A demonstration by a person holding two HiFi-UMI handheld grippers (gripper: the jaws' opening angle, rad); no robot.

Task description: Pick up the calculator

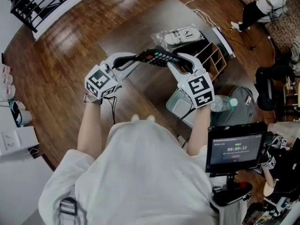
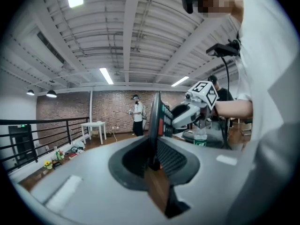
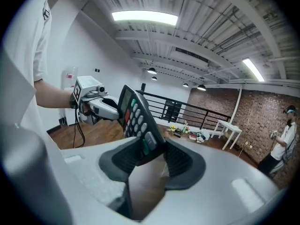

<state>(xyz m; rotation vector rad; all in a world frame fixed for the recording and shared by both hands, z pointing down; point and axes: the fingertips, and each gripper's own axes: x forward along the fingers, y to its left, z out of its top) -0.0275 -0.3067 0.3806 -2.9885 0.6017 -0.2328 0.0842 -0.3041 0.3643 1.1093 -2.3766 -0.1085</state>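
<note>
The black calculator, with grey, red and green keys, is held in the air above the brown table, spanning both grippers. My left gripper is shut on its left end; in the left gripper view the calculator stands edge-on, pinched between the dark pads. My right gripper is shut on the other end; in the right gripper view the calculator tilts up from between the pads, keys facing me. Each gripper view shows the opposite gripper behind it: the right gripper, the left gripper.
A plastic-wrapped item and a wooden cubby shelf are on the table's far right. Below it stand a grey bin, a water bottle and a screen on a stand. A black railing runs at the far left.
</note>
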